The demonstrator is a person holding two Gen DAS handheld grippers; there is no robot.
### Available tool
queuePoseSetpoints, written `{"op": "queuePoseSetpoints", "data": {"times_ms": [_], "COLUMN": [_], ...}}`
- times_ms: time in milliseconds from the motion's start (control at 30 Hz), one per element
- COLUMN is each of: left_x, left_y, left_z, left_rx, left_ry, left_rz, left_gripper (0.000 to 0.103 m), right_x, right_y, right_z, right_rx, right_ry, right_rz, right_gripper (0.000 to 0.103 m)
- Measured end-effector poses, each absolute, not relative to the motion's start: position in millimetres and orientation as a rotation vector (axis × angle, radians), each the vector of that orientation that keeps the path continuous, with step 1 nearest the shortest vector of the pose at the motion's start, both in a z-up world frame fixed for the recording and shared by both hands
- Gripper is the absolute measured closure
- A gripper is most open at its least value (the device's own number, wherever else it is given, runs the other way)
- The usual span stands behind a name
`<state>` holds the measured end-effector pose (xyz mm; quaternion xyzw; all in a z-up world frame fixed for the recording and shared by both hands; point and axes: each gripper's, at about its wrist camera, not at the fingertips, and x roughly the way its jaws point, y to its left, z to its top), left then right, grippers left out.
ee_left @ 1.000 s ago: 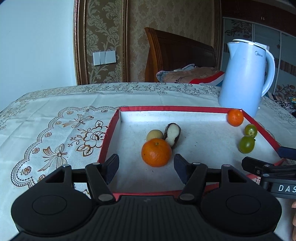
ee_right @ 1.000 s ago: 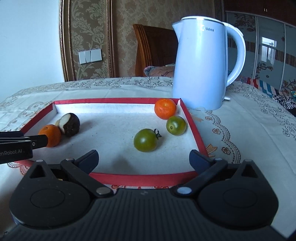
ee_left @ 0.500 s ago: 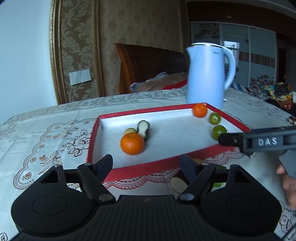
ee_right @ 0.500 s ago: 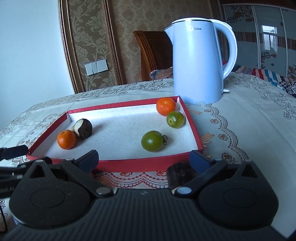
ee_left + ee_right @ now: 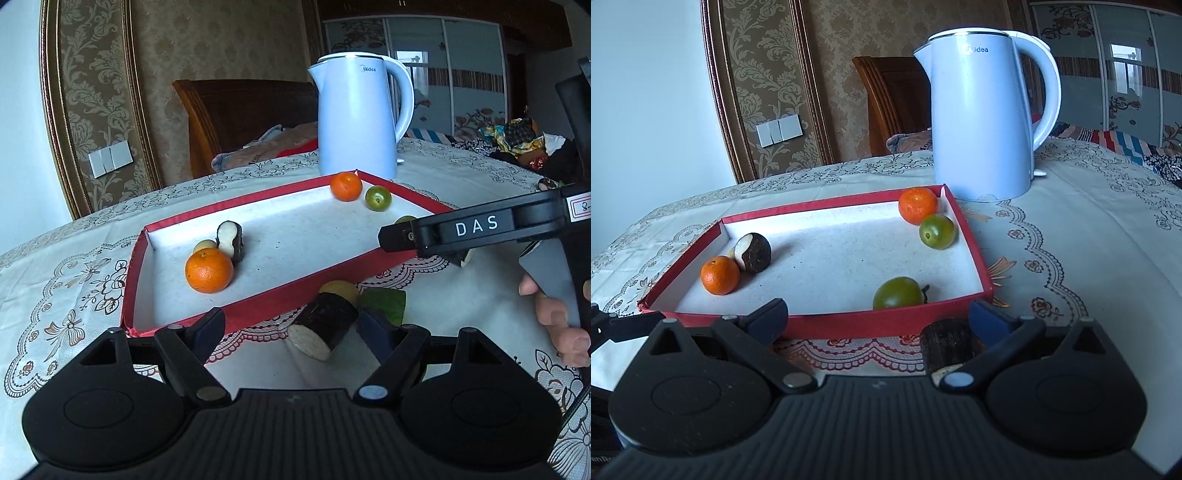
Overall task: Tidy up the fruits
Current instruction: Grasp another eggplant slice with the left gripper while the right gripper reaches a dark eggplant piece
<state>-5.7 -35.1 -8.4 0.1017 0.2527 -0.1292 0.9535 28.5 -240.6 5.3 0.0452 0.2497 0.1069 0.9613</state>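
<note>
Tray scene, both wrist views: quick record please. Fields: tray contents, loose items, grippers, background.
tray: red rim, white floor
in tray: two oranges, two green tomatoes, one dark-skinned cut piece, a pale round fruit half hidden behind it
loose on tablecloth: dark cut chunk, yellowish fruit, green leaf
left gripper: open, empty
right gripper: open, empty
background: white kettle behind tray

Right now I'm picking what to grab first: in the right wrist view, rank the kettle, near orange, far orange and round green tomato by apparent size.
1. Kettle, by far.
2-4. Near orange, far orange and round green tomato look alike; differing distance from the camera makes ranking unsure.
</note>
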Motion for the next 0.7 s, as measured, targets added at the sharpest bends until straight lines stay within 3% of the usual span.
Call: {"op": "queuePoseSetpoints", "data": {"times_ms": [700], "left_x": [-2], "left_y": [-45], "left_z": [-14], "left_rx": [0.243], "left_ry": [0.563], "left_rz": [-0.37], "left_gripper": [0.023], "right_x": [29], "right_y": [-238], "right_z": [5], "right_rx": [0.08], "right_ry": [0.512], "right_rz": [0.21], "right_gripper": [0.0]}}
